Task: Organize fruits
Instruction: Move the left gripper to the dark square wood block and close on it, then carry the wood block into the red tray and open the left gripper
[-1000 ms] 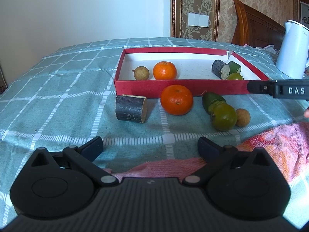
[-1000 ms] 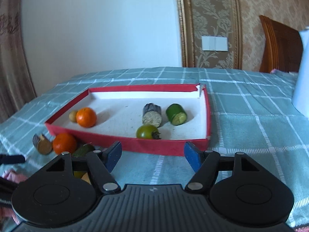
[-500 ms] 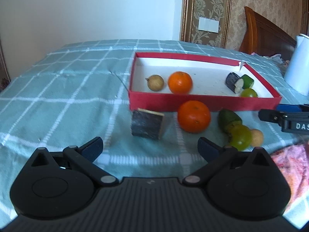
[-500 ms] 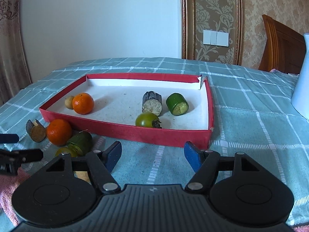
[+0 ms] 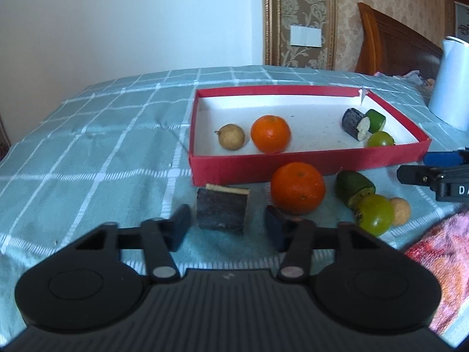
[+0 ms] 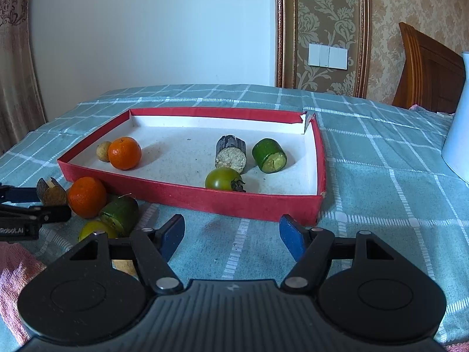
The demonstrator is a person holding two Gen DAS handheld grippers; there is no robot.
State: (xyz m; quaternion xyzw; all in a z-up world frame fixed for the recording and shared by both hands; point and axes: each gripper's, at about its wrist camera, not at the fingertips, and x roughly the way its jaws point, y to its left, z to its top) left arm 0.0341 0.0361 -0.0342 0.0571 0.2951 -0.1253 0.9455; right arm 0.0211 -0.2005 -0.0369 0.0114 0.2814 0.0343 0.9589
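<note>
A dark sugarcane piece (image 5: 222, 209) lies on the teal cloth before the red tray (image 5: 293, 164). My left gripper (image 5: 228, 226) is closing around it, and a small gap still shows at each pad. Beside the piece lie an orange (image 5: 297, 187), a green cut chunk (image 5: 353, 187), a green tomato (image 5: 375, 214) and a longan (image 5: 400, 209). The tray holds a longan (image 5: 231, 137), an orange (image 5: 271, 133), a second cane piece (image 6: 231, 154), a green chunk (image 6: 269, 155) and a green tomato (image 6: 223, 179). My right gripper (image 6: 231, 234) stands open over bare cloth, nothing between its fingers.
A white kettle (image 5: 451, 99) stands at the back right near a wooden headboard (image 5: 395, 44). A pink towel (image 5: 439, 264) lies at the near right. The checked cloth stretches to the left of the tray.
My left gripper moved in on the dark cane piece and its jaws narrowed from wide open to just beside it. My right gripper kept its place and width.
</note>
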